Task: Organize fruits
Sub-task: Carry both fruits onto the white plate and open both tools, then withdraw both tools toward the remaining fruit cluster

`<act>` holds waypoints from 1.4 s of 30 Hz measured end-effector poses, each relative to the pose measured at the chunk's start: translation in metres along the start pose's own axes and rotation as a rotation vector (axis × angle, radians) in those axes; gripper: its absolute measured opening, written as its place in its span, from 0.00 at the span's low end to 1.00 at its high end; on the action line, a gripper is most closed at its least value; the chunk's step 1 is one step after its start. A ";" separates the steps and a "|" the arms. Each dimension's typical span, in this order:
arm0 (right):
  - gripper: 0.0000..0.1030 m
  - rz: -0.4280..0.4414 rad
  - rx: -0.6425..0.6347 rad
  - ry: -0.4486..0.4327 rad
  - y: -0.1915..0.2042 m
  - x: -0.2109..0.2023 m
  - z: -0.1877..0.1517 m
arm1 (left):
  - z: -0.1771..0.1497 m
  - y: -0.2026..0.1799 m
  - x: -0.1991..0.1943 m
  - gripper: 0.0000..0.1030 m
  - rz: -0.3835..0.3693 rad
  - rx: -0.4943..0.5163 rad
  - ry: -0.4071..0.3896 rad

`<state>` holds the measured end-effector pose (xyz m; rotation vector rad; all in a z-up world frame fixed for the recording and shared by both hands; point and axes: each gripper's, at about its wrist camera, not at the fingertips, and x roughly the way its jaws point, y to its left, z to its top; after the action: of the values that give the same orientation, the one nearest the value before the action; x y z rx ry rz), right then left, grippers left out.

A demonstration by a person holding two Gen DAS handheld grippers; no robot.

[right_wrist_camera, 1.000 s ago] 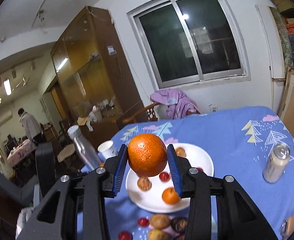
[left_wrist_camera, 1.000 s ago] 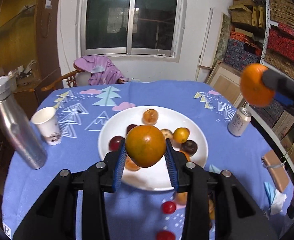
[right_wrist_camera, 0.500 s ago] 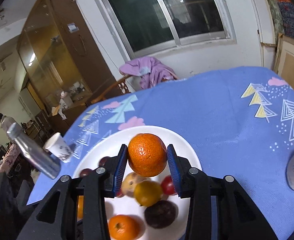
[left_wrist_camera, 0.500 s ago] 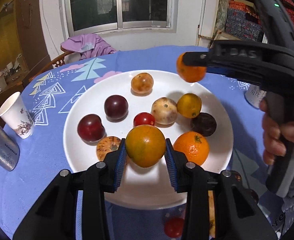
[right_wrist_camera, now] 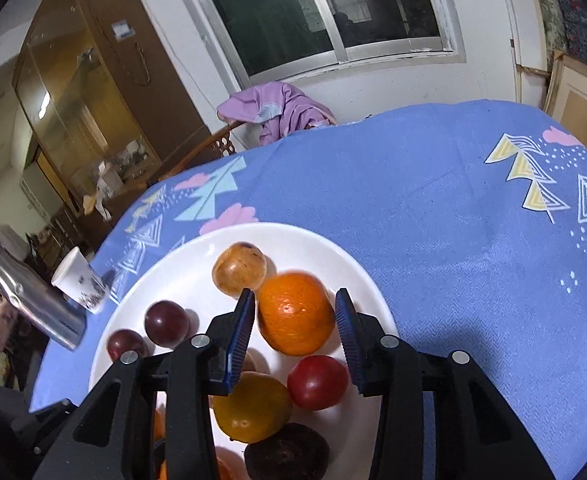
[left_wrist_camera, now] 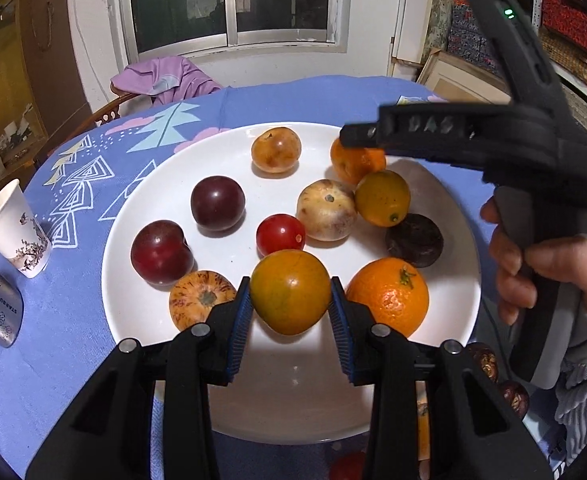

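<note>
The left gripper (left_wrist_camera: 290,308) is clenched on a green-orange fruit (left_wrist_camera: 290,291), both blue pads pressed to its sides, and holds it low over the near part of the white plate (left_wrist_camera: 293,408); whether it rests on the plate I cannot tell. The right gripper (right_wrist_camera: 293,320) is letting go: its jaws are opening around an orange (right_wrist_camera: 295,313), with a gap showing at the right pad, and the orange appears to sit on the far side of the plate (right_wrist_camera: 357,264) beside a tan fruit (right_wrist_camera: 239,267).

Most of the job looks done. The plate already carries two plums (left_wrist_camera: 217,203), a cherry tomato (left_wrist_camera: 280,234), a pale fruit (left_wrist_camera: 326,210), a yellow citrus (left_wrist_camera: 382,198), a dark fruit (left_wrist_camera: 414,240), a striped fruit (left_wrist_camera: 201,300) and a second orange (left_wrist_camera: 387,298). Left to do: releasing the green-orange fruit, and gathering the few pieces on the blue cloth (left_wrist_camera: 53,320) near the plate's front edge, among them a red fruit (left_wrist_camera: 347,465) and brown ones (left_wrist_camera: 483,360).

A second ago both grippers held their fruit high above the table, with the plate small and distant in view. Since then both have come down to the plate, and the right one has gone from a firm clasp to loosening.
</note>
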<state>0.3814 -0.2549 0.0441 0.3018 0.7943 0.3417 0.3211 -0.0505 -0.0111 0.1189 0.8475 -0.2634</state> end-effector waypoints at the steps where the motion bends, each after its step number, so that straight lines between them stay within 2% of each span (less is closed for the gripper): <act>1: 0.42 0.013 0.006 -0.015 0.000 -0.007 0.003 | 0.000 0.000 -0.001 0.39 0.000 0.000 -0.002; 3: 0.42 0.038 0.013 -0.065 0.003 -0.027 0.009 | 0.001 0.001 -0.004 0.47 0.006 -0.001 -0.013; 5: 0.42 0.078 0.022 -0.111 0.008 -0.051 0.015 | 0.003 0.002 -0.012 0.61 0.021 -0.004 -0.033; 8: 0.45 0.165 -0.004 -0.210 0.031 -0.103 0.022 | 0.007 0.010 -0.036 0.64 0.032 -0.033 -0.086; 10: 0.57 0.207 -0.051 -0.278 0.049 -0.138 0.018 | 0.008 0.017 -0.058 0.65 0.036 -0.058 -0.122; 14: 0.65 0.275 -0.134 -0.335 0.079 -0.192 -0.002 | -0.006 0.030 -0.099 0.76 0.050 -0.109 -0.184; 19: 0.70 0.238 -0.200 -0.307 0.102 -0.224 -0.031 | -0.059 0.036 -0.127 0.78 0.058 -0.129 -0.187; 21: 0.75 0.211 -0.214 -0.292 0.102 -0.231 -0.050 | -0.083 0.036 -0.130 0.79 0.059 -0.130 -0.177; 26: 0.80 0.135 -0.186 -0.280 0.072 -0.237 -0.103 | -0.128 0.021 -0.123 0.80 0.056 -0.074 -0.118; 28: 0.80 0.117 -0.155 -0.256 0.052 -0.231 -0.122 | -0.132 0.010 -0.121 0.80 0.042 -0.039 -0.117; 31: 0.80 0.087 -0.131 -0.168 0.033 -0.217 -0.134 | -0.137 -0.007 -0.118 0.80 0.032 0.029 -0.108; 37: 0.82 0.103 -0.106 -0.106 0.031 -0.207 -0.138 | -0.138 -0.014 -0.110 0.80 0.003 0.057 -0.069; 40: 0.86 0.100 -0.116 -0.097 0.034 -0.206 -0.146 | -0.138 -0.013 -0.105 0.68 -0.008 0.052 -0.048; 42: 0.86 0.103 -0.111 -0.078 0.035 -0.203 -0.147 | -0.138 -0.013 -0.104 0.66 -0.016 0.053 -0.040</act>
<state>0.1347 -0.2857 0.0897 0.2505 0.6817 0.4661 0.1520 -0.0152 -0.0239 0.1557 0.8025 -0.3026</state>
